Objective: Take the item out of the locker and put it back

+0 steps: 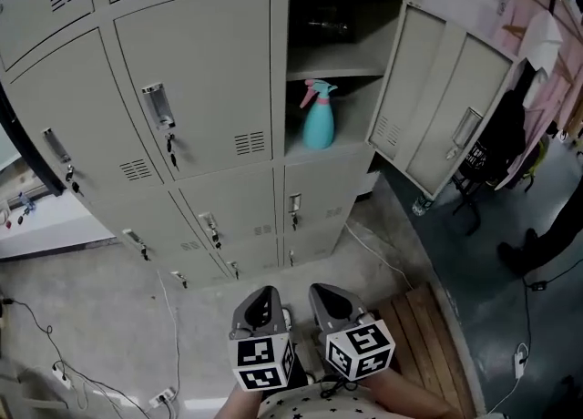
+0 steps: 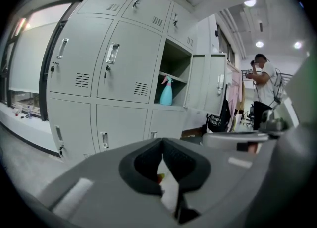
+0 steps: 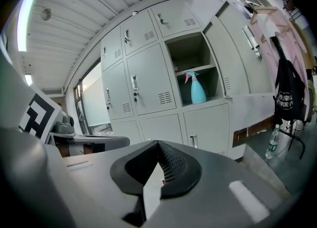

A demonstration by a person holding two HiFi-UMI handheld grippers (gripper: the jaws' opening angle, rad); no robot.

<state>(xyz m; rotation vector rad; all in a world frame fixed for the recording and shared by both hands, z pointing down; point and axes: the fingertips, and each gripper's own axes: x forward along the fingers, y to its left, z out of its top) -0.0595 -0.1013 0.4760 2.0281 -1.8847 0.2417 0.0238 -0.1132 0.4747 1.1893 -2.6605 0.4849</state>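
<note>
The left gripper (image 1: 263, 306) and the right gripper (image 1: 332, 302) are held low and close to the body, side by side. Both have their jaws pressed together with nothing between them. They are well apart from the locker (image 1: 333, 71), whose door (image 1: 444, 115) stands swung open to the right. The turquoise spray bottle (image 1: 318, 117) stands upright on the floor of the locker's lower part, under the shelf (image 1: 333, 73), near the front edge and left of the middle. With the bottle inside and both grippers empty, this looks like either the start, with taking out and putting back both to come, or the finish; the pictures do not settle which. Above the shelf lies a dark thing (image 1: 322, 25) too dim to name. A person (image 1: 537, 244) is cut off at the head view's right edge.
</note>
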